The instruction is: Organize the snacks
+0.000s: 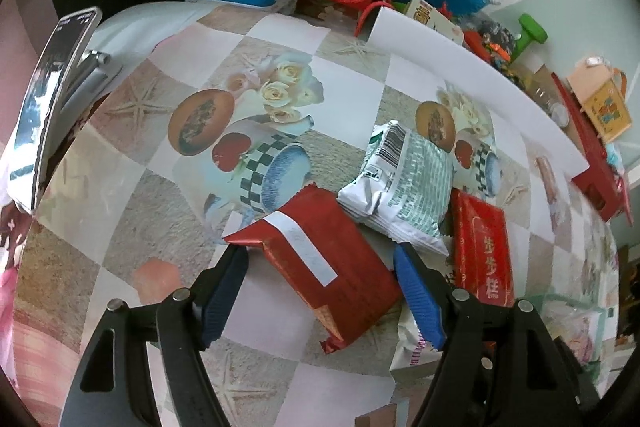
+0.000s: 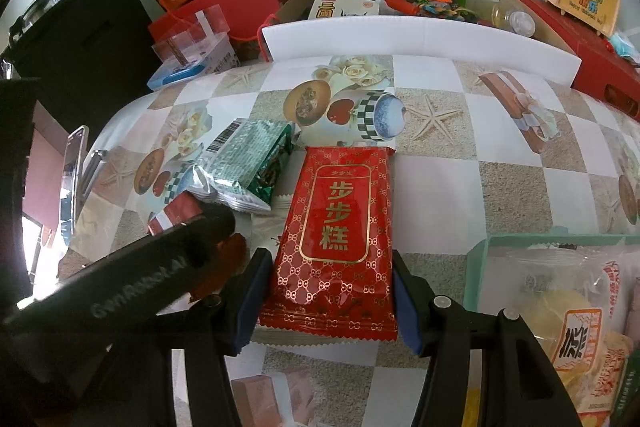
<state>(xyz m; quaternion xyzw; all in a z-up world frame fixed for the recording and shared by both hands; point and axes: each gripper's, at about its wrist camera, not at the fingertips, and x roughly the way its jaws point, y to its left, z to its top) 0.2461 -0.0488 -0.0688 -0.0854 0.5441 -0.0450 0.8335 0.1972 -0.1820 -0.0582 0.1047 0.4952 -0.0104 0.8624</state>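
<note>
Snacks are lying on the table. Left view: the left gripper, tilted downward, is straddling a red pack, jaws wide and apparently not pressing; closing off-centre could skew it against the silver pack. Right view: the right gripper, angled down, is pinching the red cake pack narrowly; a crinkly wrapper could slip before reaching the bin.

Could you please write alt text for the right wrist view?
The right gripper straddles a red snack packet lying on the patterned tablecloth. A green-and-silver packet lies to its left, and a clear bin of snacks to its right.
</note>
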